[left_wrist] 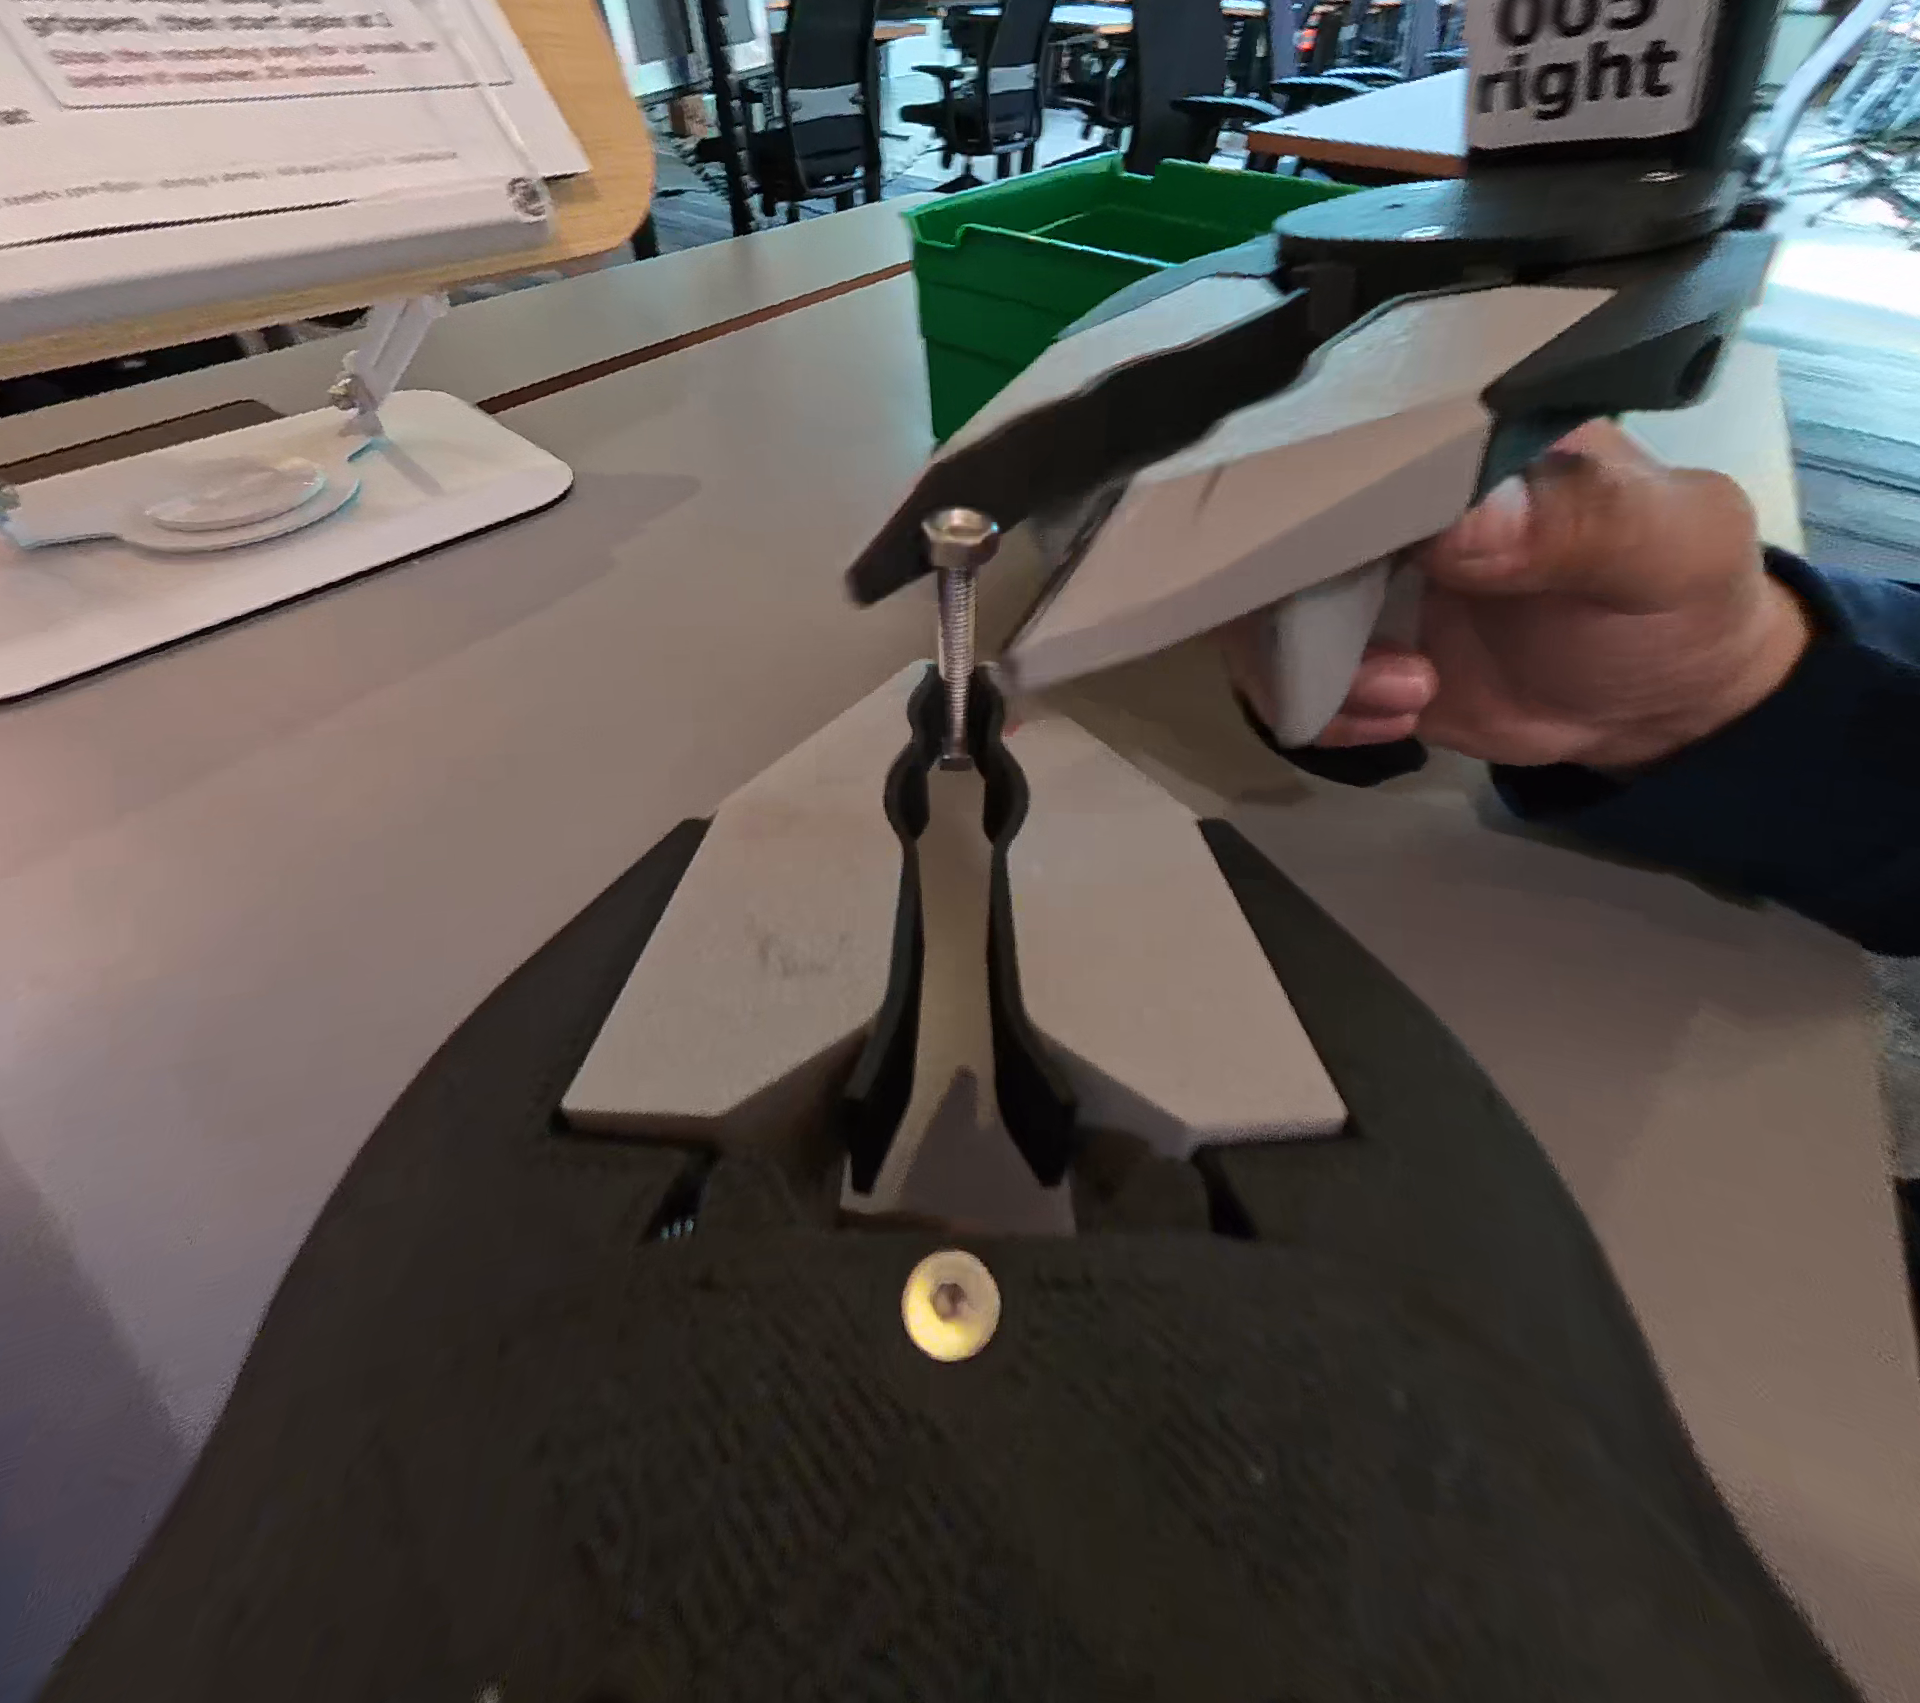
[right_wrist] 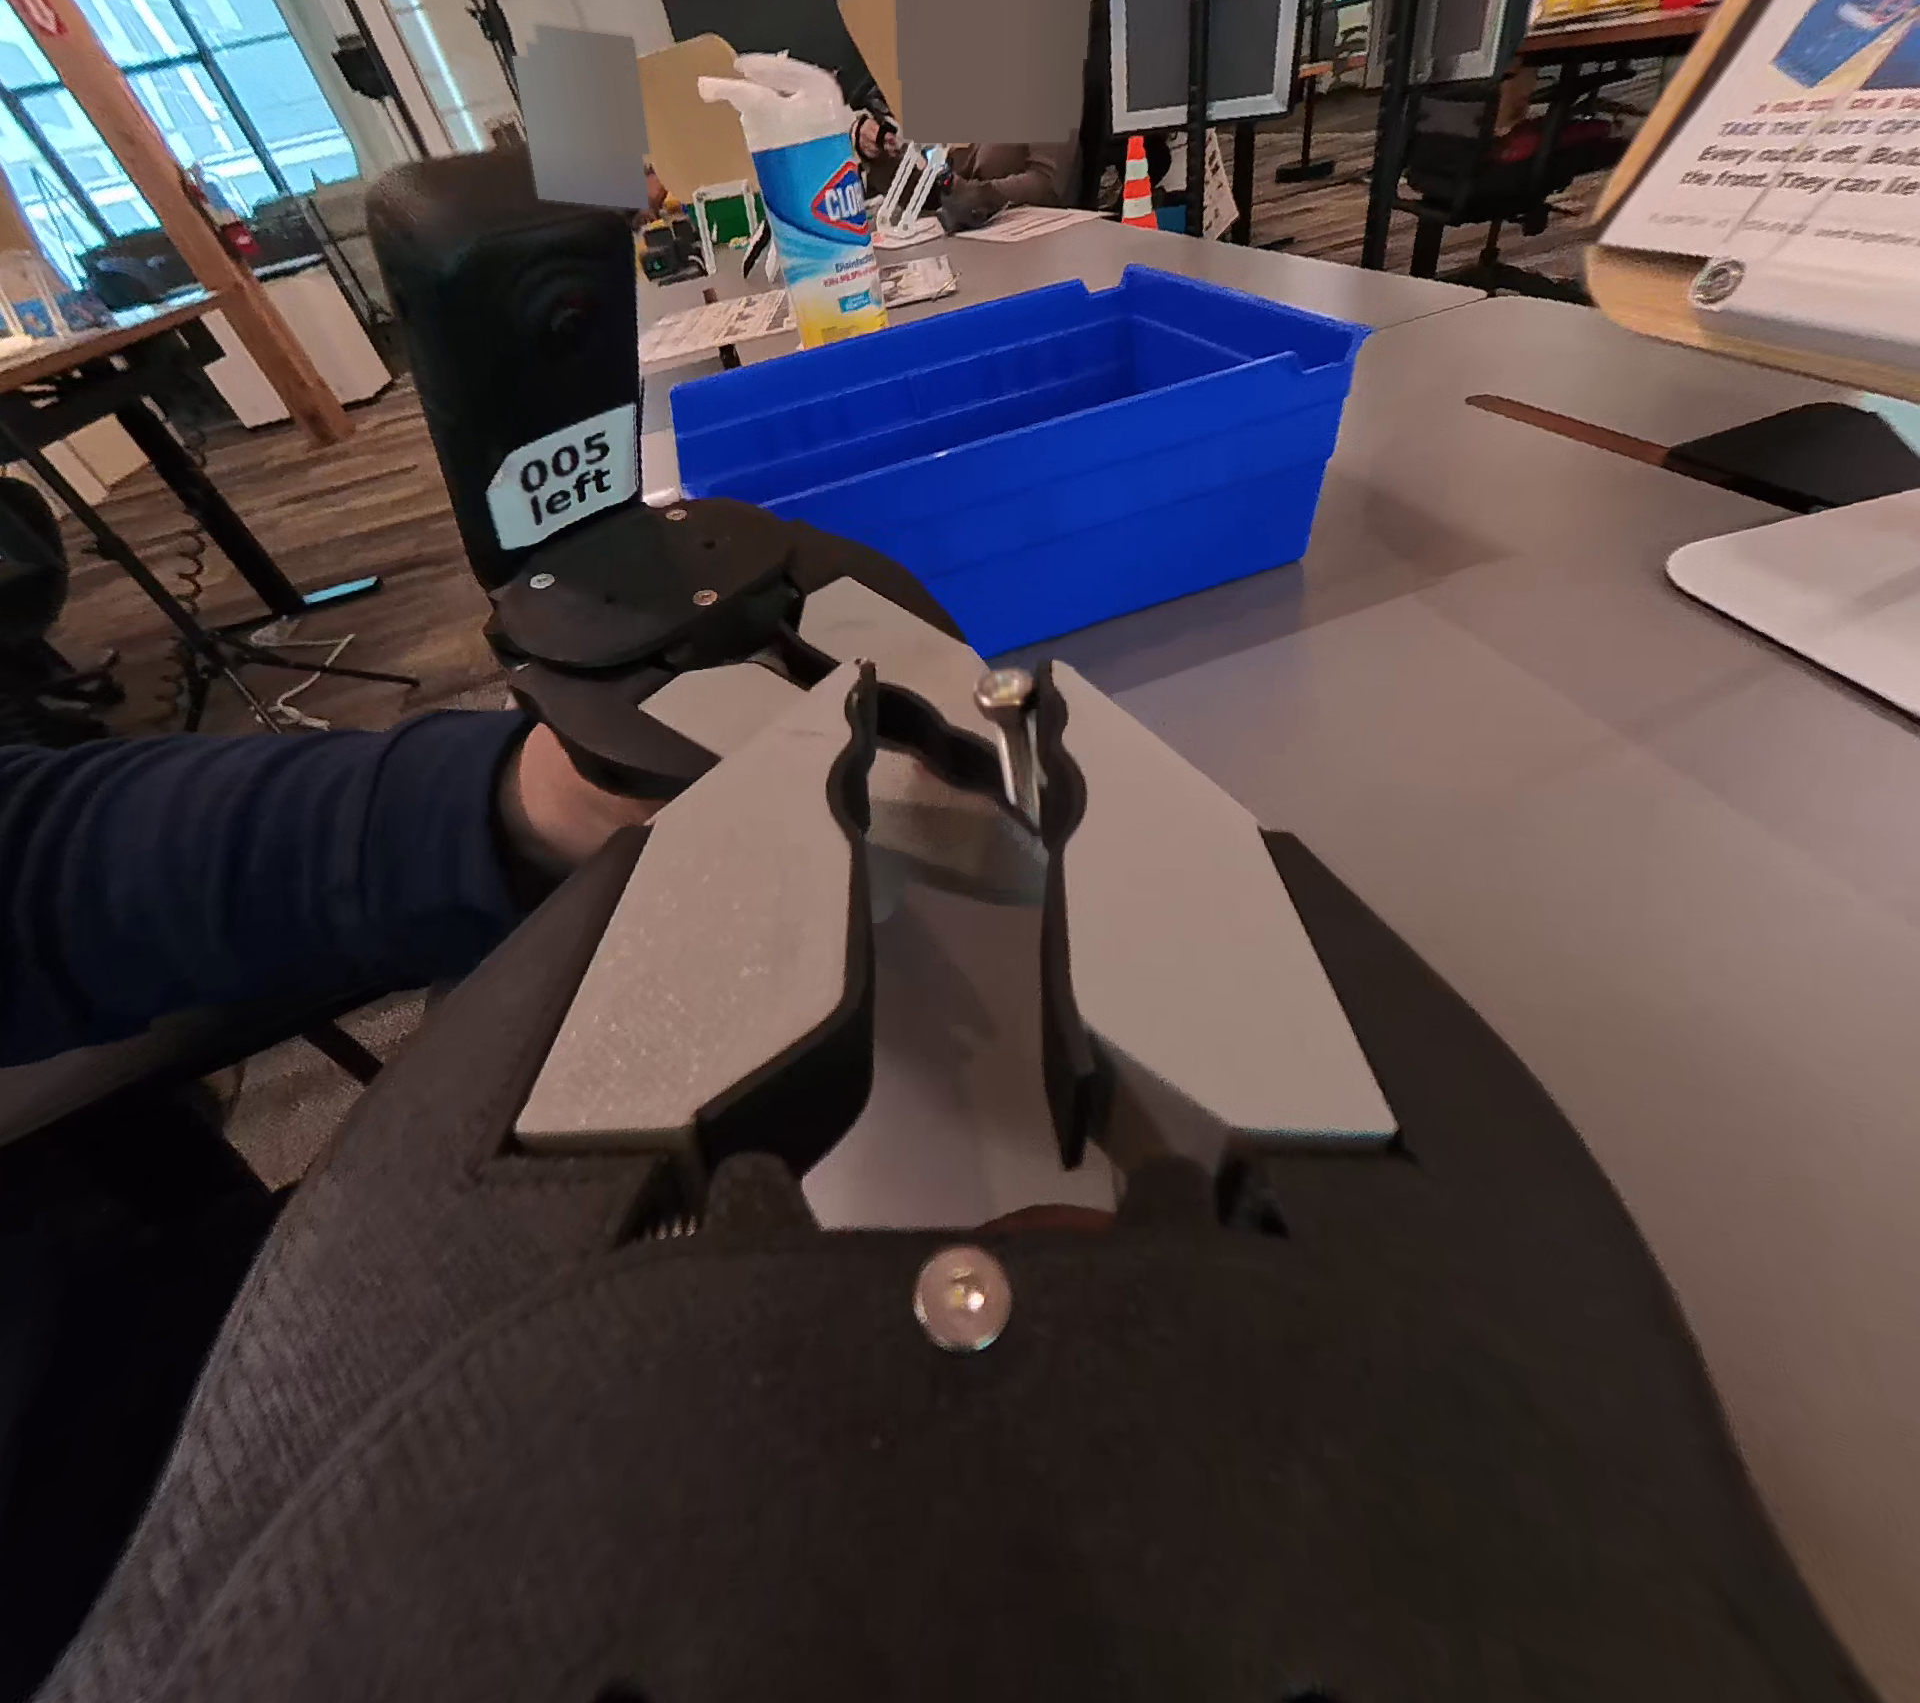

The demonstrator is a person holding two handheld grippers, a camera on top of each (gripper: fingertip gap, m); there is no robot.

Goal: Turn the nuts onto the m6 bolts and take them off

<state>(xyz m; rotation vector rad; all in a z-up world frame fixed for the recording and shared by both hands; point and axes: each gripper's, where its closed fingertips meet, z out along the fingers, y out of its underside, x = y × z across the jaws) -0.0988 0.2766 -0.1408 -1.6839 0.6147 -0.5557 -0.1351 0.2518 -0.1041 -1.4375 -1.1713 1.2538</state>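
In the left wrist view my left gripper (left_wrist: 958, 697) is shut on a steel bolt (left_wrist: 954, 645) and holds it upright above the grey table. A hex nut (left_wrist: 961, 533) sits at the bolt's top end. My right gripper (left_wrist: 935, 625) comes in from the right, held by a hand, with its fingers on either side of the nut. In the right wrist view the right gripper (right_wrist: 956, 697) is open with a wide gap. The nut (right_wrist: 1003, 692) rests against its right finger (right_wrist: 1055, 749). The left gripper's body (right_wrist: 644, 604) shows behind.
A green bin (left_wrist: 997, 303) stands behind the grippers in the left wrist view. A blue bin (right_wrist: 1039, 490) stands ahead in the right wrist view, with a wipes canister (right_wrist: 816, 219) behind it. A white document stand (left_wrist: 260, 490) sits on the table at left. The grippers' ends are close to 5 cm from one another.
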